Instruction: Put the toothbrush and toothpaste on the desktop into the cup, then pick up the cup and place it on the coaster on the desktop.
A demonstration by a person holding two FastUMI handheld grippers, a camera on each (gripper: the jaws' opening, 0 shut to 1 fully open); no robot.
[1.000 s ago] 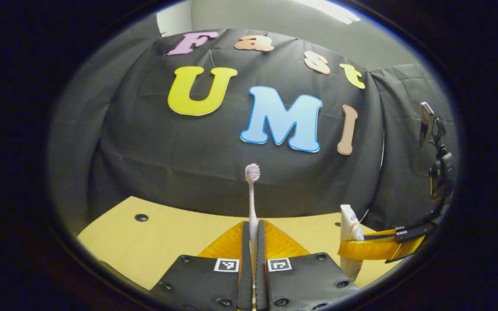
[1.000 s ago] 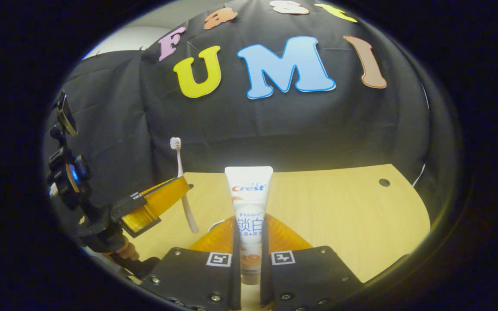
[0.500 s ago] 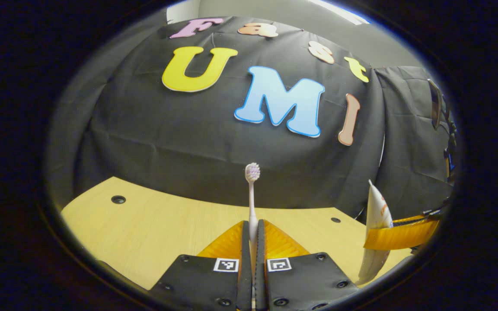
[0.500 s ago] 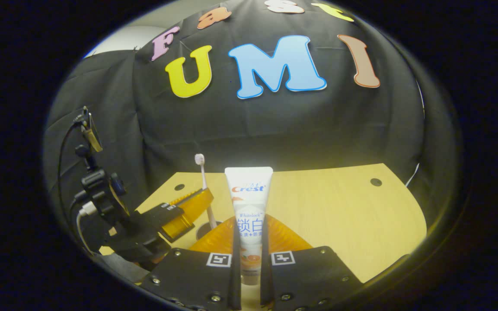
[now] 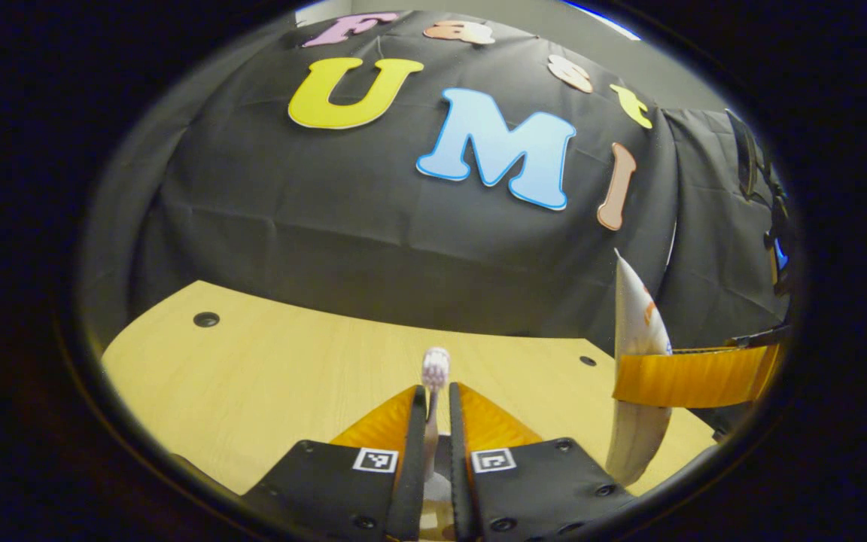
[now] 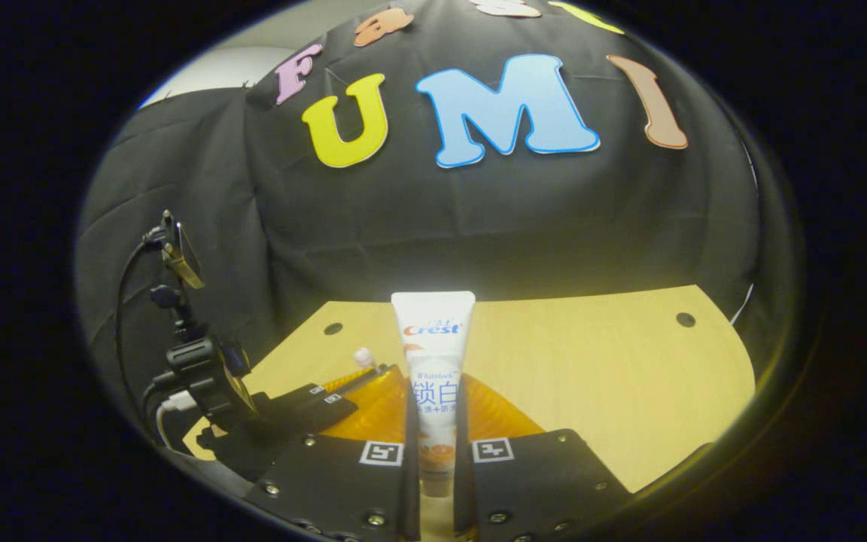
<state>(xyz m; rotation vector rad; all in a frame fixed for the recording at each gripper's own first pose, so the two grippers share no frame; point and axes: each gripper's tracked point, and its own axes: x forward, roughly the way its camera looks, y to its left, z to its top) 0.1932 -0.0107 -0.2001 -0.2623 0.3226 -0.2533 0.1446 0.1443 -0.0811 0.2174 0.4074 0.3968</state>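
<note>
Left gripper view: your left gripper (image 5: 434,421) has its fingers slightly parted w/ the toothbrush (image 5: 433,376) standing loose in the gap, bristle head up, above the wooden desktop (image 5: 268,376); whether the pads touch it can't be told. At right, the toothpaste (image 5: 633,331) hangs upright. Right gripper view: your right gripper (image 6: 434,421) is clamped on the toothpaste (image 6: 433,354), both fingers pressing the tube. The left gripper (image 6: 328,395) sits low beside it, toothbrush (image 6: 363,355) tip just visible.

The white toothpaste (image 6: 433,376) tube stands upright above the desktop, and the pale toothbrush (image 5: 434,376) stands bristles-up.
</note>
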